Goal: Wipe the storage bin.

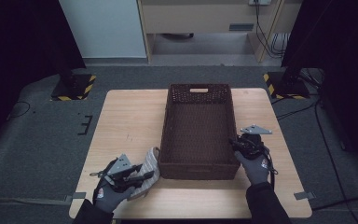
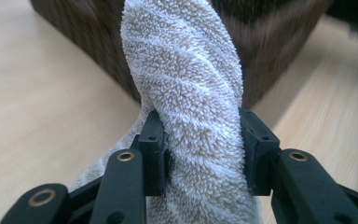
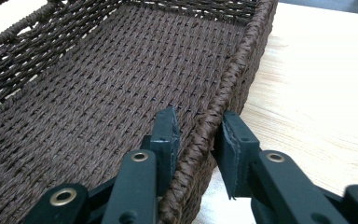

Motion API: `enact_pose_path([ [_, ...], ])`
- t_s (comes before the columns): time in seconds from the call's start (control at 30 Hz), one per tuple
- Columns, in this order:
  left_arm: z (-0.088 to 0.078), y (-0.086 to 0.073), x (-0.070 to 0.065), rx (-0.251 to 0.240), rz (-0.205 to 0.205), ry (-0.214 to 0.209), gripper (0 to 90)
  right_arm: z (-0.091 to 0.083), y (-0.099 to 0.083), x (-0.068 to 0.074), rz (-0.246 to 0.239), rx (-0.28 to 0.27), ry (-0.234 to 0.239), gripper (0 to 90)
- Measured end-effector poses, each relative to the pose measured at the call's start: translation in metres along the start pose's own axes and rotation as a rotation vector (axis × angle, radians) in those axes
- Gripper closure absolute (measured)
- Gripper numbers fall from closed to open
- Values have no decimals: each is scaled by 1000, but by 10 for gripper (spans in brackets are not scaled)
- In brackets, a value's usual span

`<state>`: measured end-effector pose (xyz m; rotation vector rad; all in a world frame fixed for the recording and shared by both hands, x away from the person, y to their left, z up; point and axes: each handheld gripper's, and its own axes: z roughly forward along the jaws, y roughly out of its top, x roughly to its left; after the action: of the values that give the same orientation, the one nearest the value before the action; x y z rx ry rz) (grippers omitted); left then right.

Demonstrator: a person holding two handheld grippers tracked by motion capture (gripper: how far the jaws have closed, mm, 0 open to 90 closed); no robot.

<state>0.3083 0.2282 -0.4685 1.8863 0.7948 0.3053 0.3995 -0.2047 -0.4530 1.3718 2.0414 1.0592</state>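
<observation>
Towel (image 2: 186, 93) soft, light, floppy: your left gripper (image 2: 200, 149) clamps bunched middle, near basket (image 1: 198, 135) front-left corner, above surface (image 1: 126, 121). Keep hold on thick fold; loose ends probably sag. Right gripper (image 3: 198, 140) pinches stiff woven basket rim, steadies it.

Left gripper (image 1: 140, 176) at 7 o'clock in the high view, gloved left hand (image 1: 108, 193) behind it, forearm entering from the bottom edge. Jaws point toward 2 o'clock, clamped on a towel (image 2: 186, 88). Right gripper (image 1: 237, 143) at 4 o'clock, gloved right hand (image 1: 256, 165) behind; jaws straddle and pinch the basket rim (image 3: 214, 119).
</observation>
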Motion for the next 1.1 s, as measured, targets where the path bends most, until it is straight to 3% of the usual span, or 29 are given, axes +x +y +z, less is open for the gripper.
enact_pose_path([
  [0.07,-5,5,-4,-40,13,-3,580,0,0,0,1,-4,2,692],
  [0.13,-3,5,-8,-33,27,-19,579,0,0,-1,0,-4,5,690],
  [0.27,9,-4,-14,49,41,-24,577,0,-1,-1,7,-11,7,684],
  [0.3,9,-4,-14,49,41,-24,577,0,-1,-1,7,-11,7,684],
  [0.33,15,-11,-15,94,39,-20,577,0,-2,-2,12,-14,12,682],
  [0.43,24,-19,-16,152,36,-22,577,0,-2,-2,7,-14,11,684],
  [0.53,26,-21,-16,164,35,-22,576,0,-2,-1,8,-13,9,685],
  [0.63,19,-19,-15,147,9,-9,577,0,-1,-1,10,-14,9,684],
  [0.73,9,-14,-14,103,-12,18,578,0,-1,-1,11,-13,12,678],
  [0.87,-7,-6,-3,47,-46,103,578,0,-2,-2,7,-17,12,672],
  [0.9,-7,-6,-3,47,-46,103,578,0,-2,-2,7,-17,12,672],
  [0.93,-13,-2,3,36,-45,156,578,0,-2,-2,8,-16,14,669],
  [1.0,-16,0,7,30,-54,174,578,0,-2,-2,8,-18,13,669],
  [1.1,-23,7,25,7,-95,238,578,0,-2,-3,6,-18,16,662],
])
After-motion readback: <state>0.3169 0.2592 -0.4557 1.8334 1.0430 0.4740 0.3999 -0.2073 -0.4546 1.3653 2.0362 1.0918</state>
